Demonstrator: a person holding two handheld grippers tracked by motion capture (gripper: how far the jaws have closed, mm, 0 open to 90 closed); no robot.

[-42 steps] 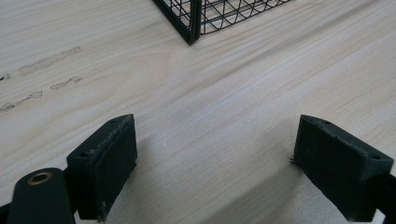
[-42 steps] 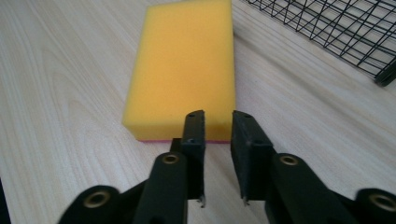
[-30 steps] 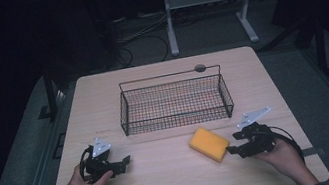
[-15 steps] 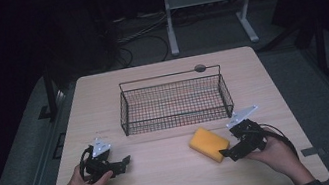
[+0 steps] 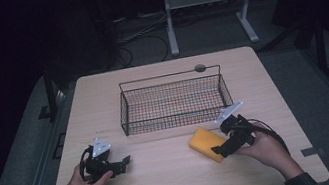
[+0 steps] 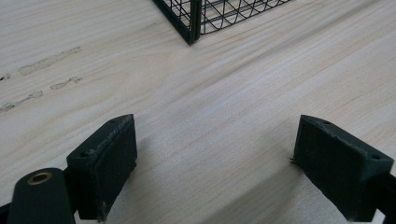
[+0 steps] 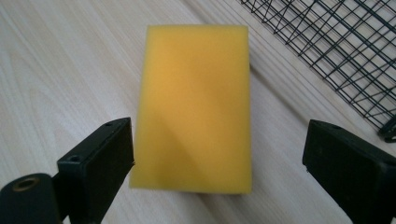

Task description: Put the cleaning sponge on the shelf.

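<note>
My left gripper rests on the pale wooden table, short of the black wire mesh basket's near-left corner, jaws spread wide, nothing between them. Yellow rectangular foam sponge lies flat just before the basket's near-right corner. Looks light, soft, squashy; I'd pinch it across the long sides, mid-length. My right gripper has it between parted jaws, not touching. Long axis runs straight away from that gripper, along its line.
</note>
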